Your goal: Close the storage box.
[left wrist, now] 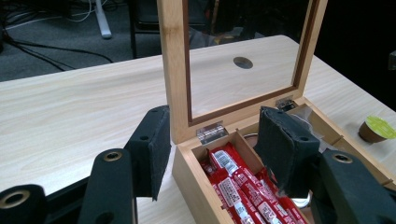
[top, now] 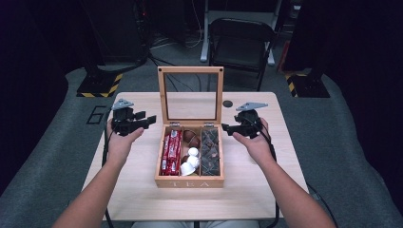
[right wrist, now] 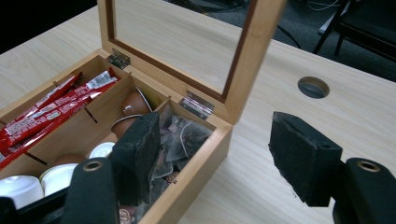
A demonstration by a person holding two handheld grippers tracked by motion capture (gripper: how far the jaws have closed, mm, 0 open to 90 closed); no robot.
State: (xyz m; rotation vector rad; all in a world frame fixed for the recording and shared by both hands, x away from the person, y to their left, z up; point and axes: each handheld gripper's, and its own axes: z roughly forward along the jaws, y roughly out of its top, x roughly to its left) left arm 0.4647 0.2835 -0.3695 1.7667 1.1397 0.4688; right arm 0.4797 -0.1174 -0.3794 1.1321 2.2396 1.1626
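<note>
Tea box (top: 189, 180) of pale wood sits at the middle of a light wooden table (top: 138, 190), its front face lettered TEA and turned toward the person. The glass-paned lid (top: 191, 96) stands upright at the far side, hinged open. Inside are three compartments: red sachets (top: 171, 153) on the left, brown and white capsules (top: 191, 154) in the middle, dark tea bags (top: 210, 150) on the right.

The left gripper (top: 151, 120) is held just left of the box's far corner — in the left gripper view its jaws stand apart astride that corner, one outside the wall and one over the sachets, pressing on nothing. The right gripper (top: 225, 128) is held just right of the box near the hinge; in the right gripper view its jaws are likewise parted with nothing between the pads, one over the tea bags and one over bare table.

A lone green-topped capsule (left wrist: 376, 129) rests on the table to the right of the box. Beyond the lid is a round cable hole (top: 227, 103), and past the table's far edge — a black folding chair (top: 241, 45).
</note>
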